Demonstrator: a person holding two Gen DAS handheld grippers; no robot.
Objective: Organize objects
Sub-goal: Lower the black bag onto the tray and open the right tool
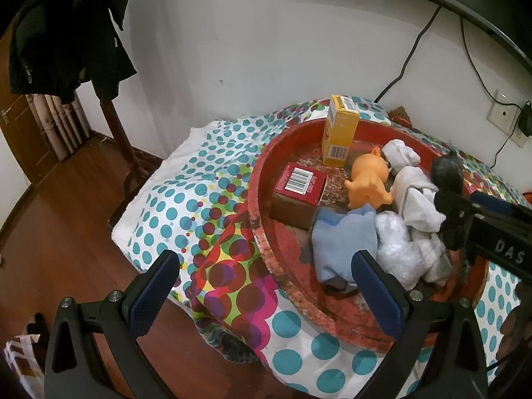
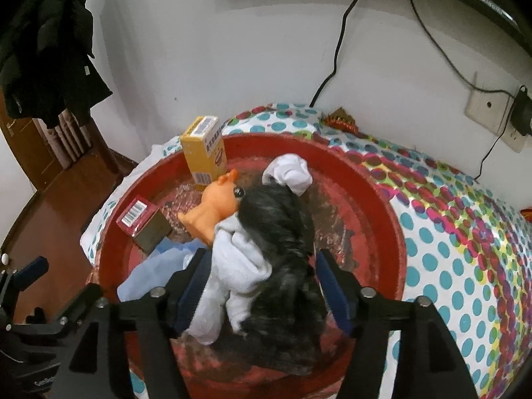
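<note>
My right gripper (image 2: 262, 286) hangs over the near side of the red basin (image 2: 382, 219), its jaws spread wide around a dark furry bundle (image 2: 282, 266) that lies loose on the white cloth (image 2: 239, 266) heaped there; the pads do not press on it, so I judge it set down with the other soft things. My left gripper (image 1: 266, 292) waits at the basin's near rim, jaws wide and empty. Stiff cardboard boxes, yellow (image 1: 339, 133) and red (image 1: 299, 196), stand toward the basin's far side beside a smooth orange rubber toy (image 1: 365, 183).
</note>
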